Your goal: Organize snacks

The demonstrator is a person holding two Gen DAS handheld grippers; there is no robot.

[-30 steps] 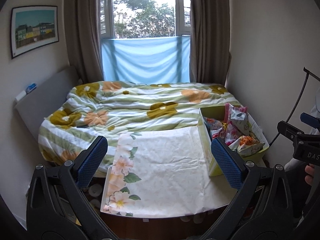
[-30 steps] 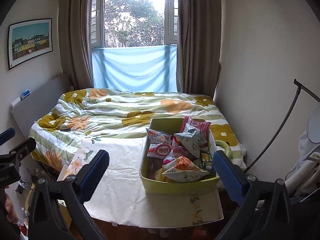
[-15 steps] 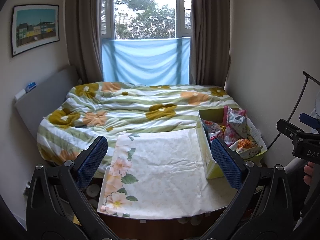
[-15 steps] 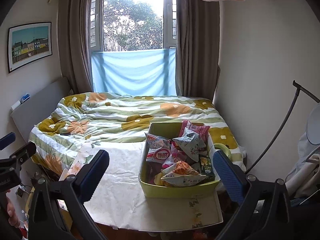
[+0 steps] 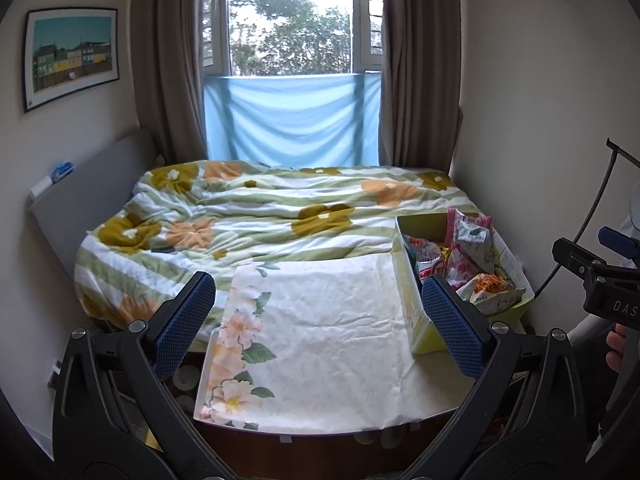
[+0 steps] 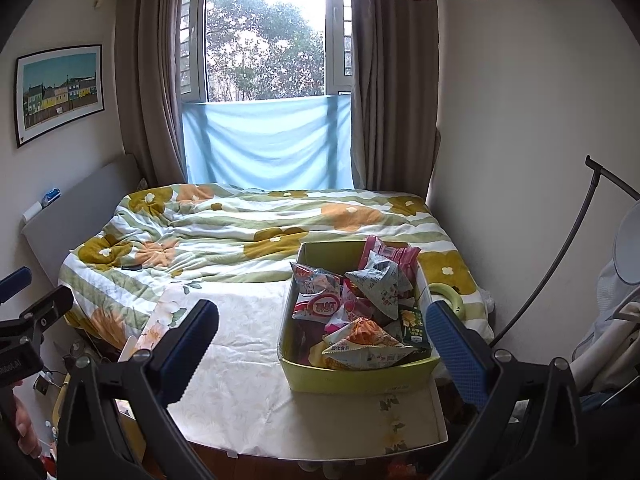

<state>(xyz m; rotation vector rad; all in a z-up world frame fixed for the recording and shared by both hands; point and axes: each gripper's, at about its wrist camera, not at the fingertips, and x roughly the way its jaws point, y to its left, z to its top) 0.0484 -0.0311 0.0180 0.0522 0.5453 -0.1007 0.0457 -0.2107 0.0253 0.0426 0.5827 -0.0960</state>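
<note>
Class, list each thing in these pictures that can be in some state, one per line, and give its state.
Left gripper: jaws open, holding nothing.
Right gripper: jaws open, holding nothing.
Green box: open-topped, heaped with snack packets.
Curtains: drawn apart.
Quilt: spread, rumpled.
Floral cloth: laid flat on the table.

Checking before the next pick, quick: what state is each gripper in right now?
Left gripper: open, holding nothing, above the table.
Right gripper: open, holding nothing, in front of the snack box.
</note>
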